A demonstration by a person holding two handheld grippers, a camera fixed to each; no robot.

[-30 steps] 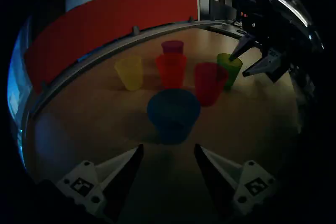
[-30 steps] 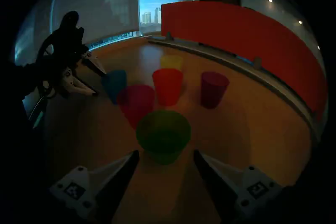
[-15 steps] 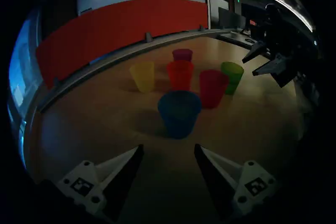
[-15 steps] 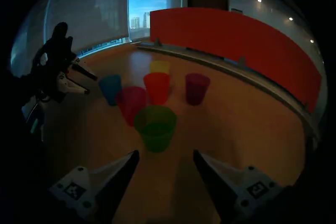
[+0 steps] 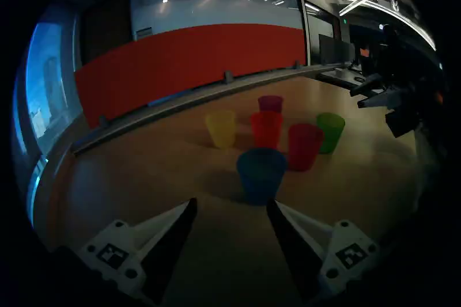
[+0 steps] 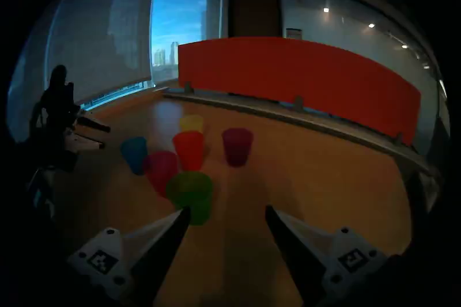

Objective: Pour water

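Observation:
Several plastic cups stand grouped on a wooden table. In the left gripper view the blue cup is nearest, just beyond my open left gripper; behind it stand the red cup, orange cup, yellow cup, purple cup and green cup. In the right gripper view the green cup sits by my open right gripper, with the red cup, orange cup, blue cup, yellow cup and purple cup beyond. Both grippers hold nothing.
A red divider panel runs along the table's far edge. The other gripper hovers at the right of the left gripper view, and as a dark shape at the left of the right gripper view. Bright windows lie behind.
Both grippers have drawn back and risen away from the cups, which look smaller and farther off. The cups have not moved. Both grippers stay open.

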